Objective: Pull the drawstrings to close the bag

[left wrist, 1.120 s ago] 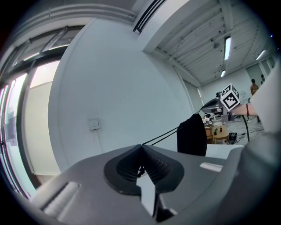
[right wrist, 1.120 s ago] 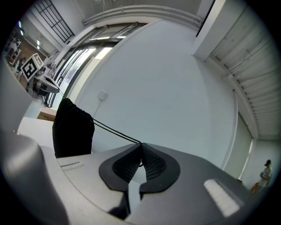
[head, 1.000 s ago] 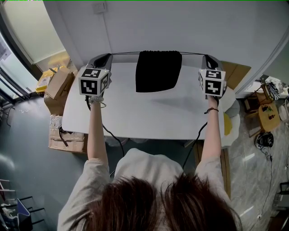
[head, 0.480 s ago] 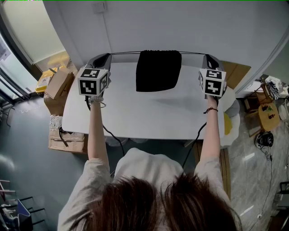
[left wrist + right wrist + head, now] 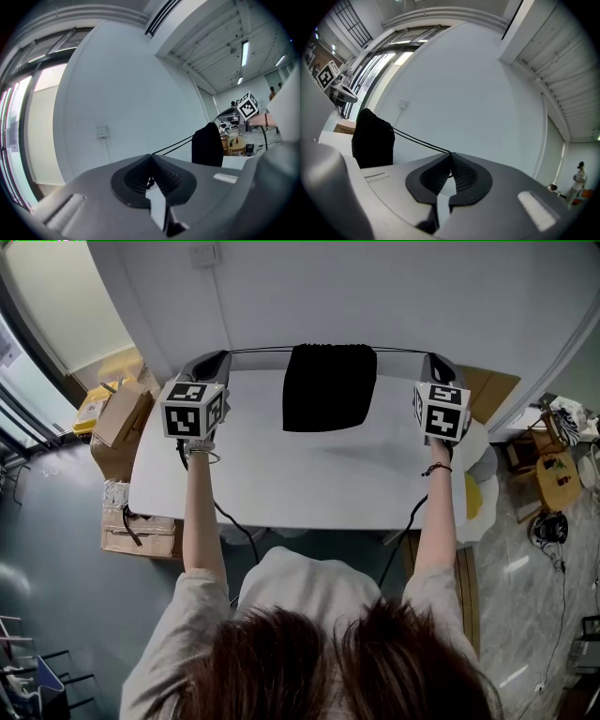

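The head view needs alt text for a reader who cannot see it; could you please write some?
Seen from above, a person holds the drawstrings of a black bag taut to either side over a white table. The left gripper and right gripper are each shut on a drawstring.

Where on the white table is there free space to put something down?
The near half of the table, between the black drawstring bag and the person's edge, is bare. The far edge is crowded: taut drawstrings run from the bag to the left gripper and the right gripper.
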